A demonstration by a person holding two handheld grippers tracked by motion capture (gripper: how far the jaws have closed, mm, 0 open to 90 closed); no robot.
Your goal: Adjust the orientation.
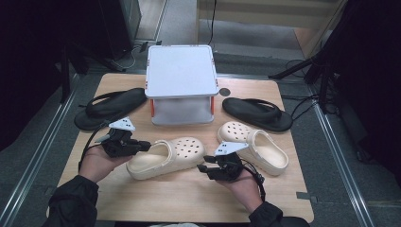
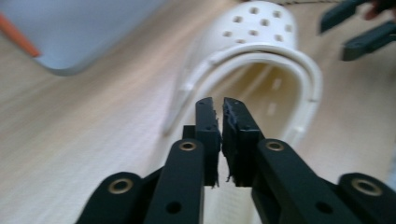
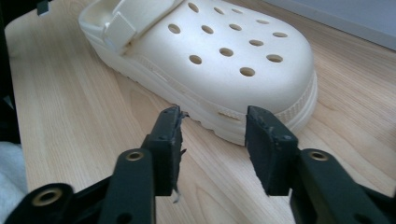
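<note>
- Far left, a black flip-flop [image 1: 109,108] lies on the wooden table [image 1: 189,198], well apart from the work.
- The left gripper [image 1: 142,144] sits at the heel end of the near cream clog [image 1: 166,157]. In the left gripper view its jaws are pressed almost together, with only a thin slit between the pads, and the clog's heel strap [image 2: 261,60] arcs just beyond the tips; I judge nothing is pinched yet.
- The near cream clog lies on its sole in the middle of the table, toe towards the right hand, just in front of the white two-tier rack [image 1: 181,82].
- The right gripper [image 1: 203,169] waits at the clog's toe, jaws spread, the sole's edge just ahead of the pads and not touched.
- Further right lie the second cream clog [image 1: 253,147] and another black flip-flop [image 1: 257,113].
- This looks like the approach to grasping the near clog. Next, the left jaws need to reopen and take the heel rim or strap, while the right closes on the toe edge.
</note>
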